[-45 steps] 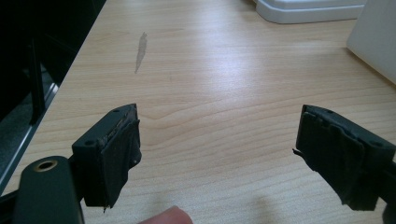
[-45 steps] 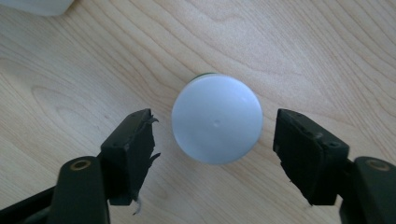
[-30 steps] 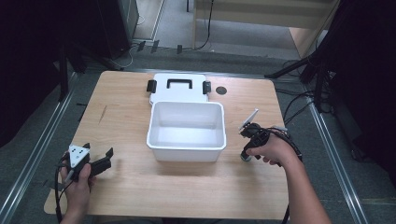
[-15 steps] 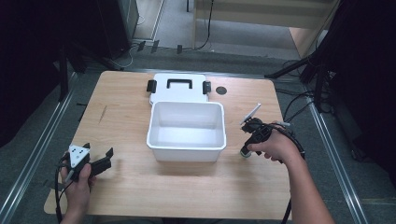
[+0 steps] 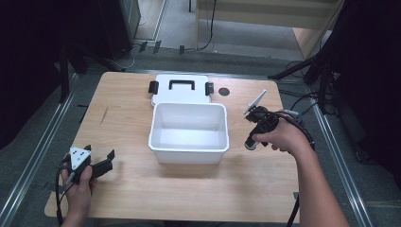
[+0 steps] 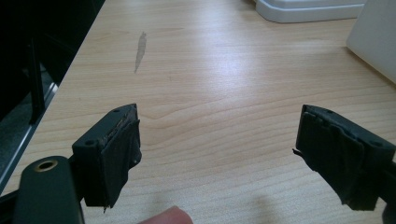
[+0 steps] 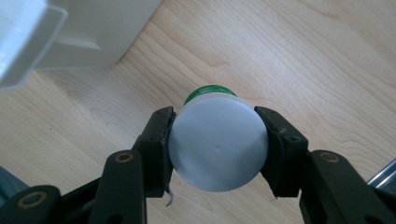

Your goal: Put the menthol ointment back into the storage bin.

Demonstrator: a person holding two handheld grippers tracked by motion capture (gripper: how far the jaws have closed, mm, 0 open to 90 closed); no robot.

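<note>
My right gripper [image 7: 217,145] points down at the table and is shut on the white cap of a small bottle [image 7: 217,154]; the bottle's green body [image 7: 208,91] peeks out below the cap. From above, the right gripper [image 5: 250,142] hangs just right of the white bin [image 5: 188,151], with the bottle clear of the wood. My left gripper [image 5: 108,160] rests at the table's front left, and its jaws stand wide open over bare wood [image 6: 217,140] with nothing between them.
The open white bin sits mid-table, and nothing lies in the part of its inside that I can see. Its white lid [image 5: 182,97], with a black handle and latches, lies flat behind it. A small black disc [image 5: 224,91] lies to the lid's right. A wooden tabletop [image 5: 142,198] stretches in front.
My right hand has risen a little beside the bin, carrying the bottle up with it. The left hand has stayed put.
</note>
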